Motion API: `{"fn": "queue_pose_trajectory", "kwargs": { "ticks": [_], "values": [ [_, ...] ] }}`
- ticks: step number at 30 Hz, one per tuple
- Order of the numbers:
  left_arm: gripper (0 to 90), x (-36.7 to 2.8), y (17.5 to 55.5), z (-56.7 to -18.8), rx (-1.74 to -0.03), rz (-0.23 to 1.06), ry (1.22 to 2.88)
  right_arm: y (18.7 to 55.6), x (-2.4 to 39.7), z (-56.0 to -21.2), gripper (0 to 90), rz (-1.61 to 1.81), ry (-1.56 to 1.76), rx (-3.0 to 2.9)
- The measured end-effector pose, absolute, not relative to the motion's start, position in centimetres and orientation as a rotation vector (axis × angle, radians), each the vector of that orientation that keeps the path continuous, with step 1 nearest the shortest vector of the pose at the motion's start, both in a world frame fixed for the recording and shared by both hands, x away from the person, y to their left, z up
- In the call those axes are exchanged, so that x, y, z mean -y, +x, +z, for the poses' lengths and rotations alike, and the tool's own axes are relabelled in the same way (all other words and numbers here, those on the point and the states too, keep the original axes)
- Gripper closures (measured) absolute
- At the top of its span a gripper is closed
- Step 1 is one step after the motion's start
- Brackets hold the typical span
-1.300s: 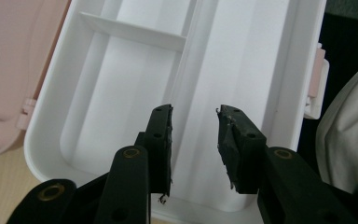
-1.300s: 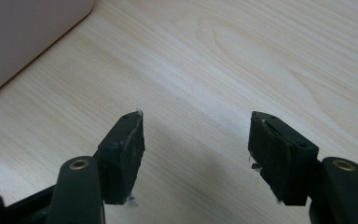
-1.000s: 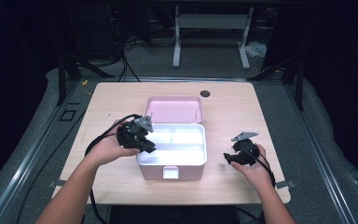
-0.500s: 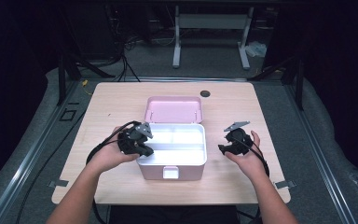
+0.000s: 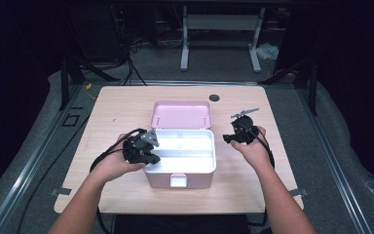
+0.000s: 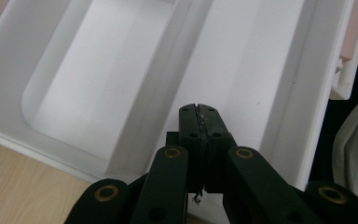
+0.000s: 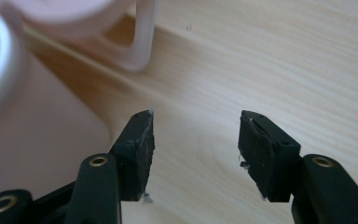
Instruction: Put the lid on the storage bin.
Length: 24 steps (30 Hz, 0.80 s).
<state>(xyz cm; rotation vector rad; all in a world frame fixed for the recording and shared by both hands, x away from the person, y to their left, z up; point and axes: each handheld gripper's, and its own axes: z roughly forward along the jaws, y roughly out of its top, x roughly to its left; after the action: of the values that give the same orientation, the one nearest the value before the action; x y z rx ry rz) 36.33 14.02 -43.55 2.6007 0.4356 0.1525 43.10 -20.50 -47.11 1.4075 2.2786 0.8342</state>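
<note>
A pink box (image 5: 180, 180) stands mid-table with its lid (image 5: 181, 114) tipped back. Inside lies a white tray (image 5: 195, 146) (image 6: 98, 84) split into compartments, which look empty. My left gripper (image 5: 151, 155) (image 6: 199, 112) hangs over the tray's left end, its jaws shut flat against each other with nothing seen between them. My right gripper (image 5: 227, 139) (image 7: 196, 116) hovers over bare wood just right of the box. It is open; its jaws have just been closing and nothing lies between them. A pale pink loop (image 7: 140, 42) on the box shows ahead of it.
The light wooden table (image 5: 121, 107) carries a small black disc (image 5: 215, 97) near its far edge. Cables trail from both grippers off the table's front. A metal stand (image 5: 219, 29) is on the floor behind the table.
The right hand has lifted and moved away from the front edge toward the box's right side, its jaws narrower. The left gripper stayed at the tray's left end and its jaws came together.
</note>
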Motion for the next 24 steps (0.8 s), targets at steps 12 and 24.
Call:
{"fn": "queue_pose_trajectory", "kwargs": {
  "ticks": [12,24],
  "values": [
    [89.2,-13.9,36.2,-43.5,-0.435,0.168,2.606,47.4,17.0,-43.5,58.8,0.814,1.542,-2.138],
    [89.2,-14.0,36.1,-43.6,-0.443,0.167,2.601,51.5,15.0,-42.1,67.0,0.799,1.708,-2.119]
  ]
}}
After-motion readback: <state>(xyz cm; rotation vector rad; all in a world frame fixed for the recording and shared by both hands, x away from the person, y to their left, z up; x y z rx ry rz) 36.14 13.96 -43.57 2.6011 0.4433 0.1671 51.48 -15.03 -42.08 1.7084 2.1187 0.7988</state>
